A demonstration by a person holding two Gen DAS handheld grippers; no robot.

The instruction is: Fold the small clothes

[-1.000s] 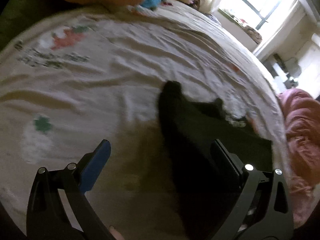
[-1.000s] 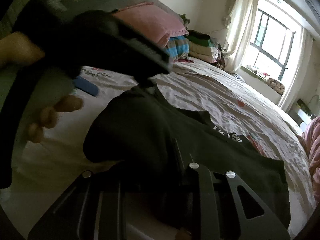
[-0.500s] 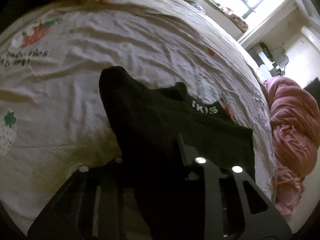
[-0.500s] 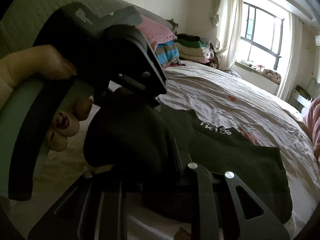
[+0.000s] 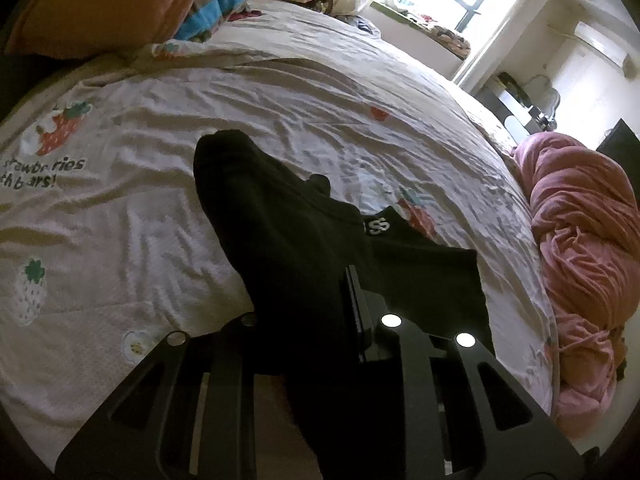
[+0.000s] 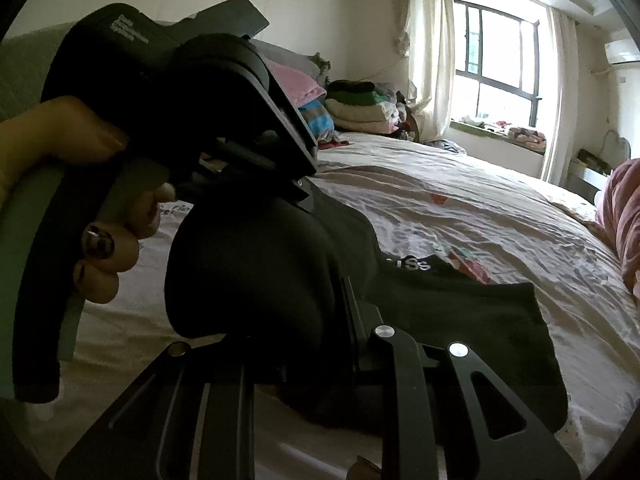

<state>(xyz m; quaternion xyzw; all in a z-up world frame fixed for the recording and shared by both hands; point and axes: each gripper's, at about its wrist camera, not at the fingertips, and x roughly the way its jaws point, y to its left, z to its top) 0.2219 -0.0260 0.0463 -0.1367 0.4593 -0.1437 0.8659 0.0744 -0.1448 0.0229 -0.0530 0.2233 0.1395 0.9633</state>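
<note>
A small black garment point(image 5: 280, 232) with white letters on its band point(image 5: 378, 225) lies on the strawberry-print sheet point(image 5: 280, 96). Its near part is raised off the bed and bulges over the flat part. My left gripper point(image 5: 316, 300) is shut on the raised black cloth, which drapes over and hides most of its fingers. In the right wrist view my right gripper point(image 6: 316, 316) is shut on the same garment point(image 6: 460, 320) a little lower. The left gripper's body point(image 6: 180, 120) is close at upper left, held by a hand point(image 6: 104, 248), and its tip bites the cloth's top edge.
A bunched pink blanket point(image 5: 580, 240) lies at the bed's right edge. An orange-pink pillow point(image 5: 100, 4) and a stack of folded clothes point(image 6: 360, 108) sit at the head of the bed. A window point(image 6: 500, 60) and a shelf stand beyond the far side.
The left gripper went from open beside the garment to shut on it. Both grippers have risen and carried the near edge toward the lettered band, so the fold covers more of the garment.
</note>
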